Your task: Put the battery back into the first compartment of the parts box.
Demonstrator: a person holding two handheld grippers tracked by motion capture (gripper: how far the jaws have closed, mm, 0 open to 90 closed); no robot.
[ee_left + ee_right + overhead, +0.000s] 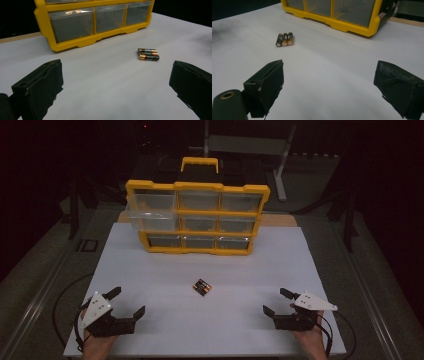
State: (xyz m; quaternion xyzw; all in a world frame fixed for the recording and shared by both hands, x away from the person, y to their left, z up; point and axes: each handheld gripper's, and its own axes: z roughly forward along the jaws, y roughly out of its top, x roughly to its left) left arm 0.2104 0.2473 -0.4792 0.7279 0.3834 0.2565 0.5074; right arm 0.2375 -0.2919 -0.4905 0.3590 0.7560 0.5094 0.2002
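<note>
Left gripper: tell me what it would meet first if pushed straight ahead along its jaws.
Probably bare table first; the left gripper is open and aims between the batteries, slightly right of its line, and the yellow drawer organizer beyond. Depth is hard to judge.

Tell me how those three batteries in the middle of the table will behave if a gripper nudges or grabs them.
The batteries are smooth cylinders lying side by side on the flat white table, so a sideways nudge would probably roll them apart. Their glossy casings look slippery, so a pinch across the curve might squirt one out. They look rigid, so a firm grip should not deform them.
</note>
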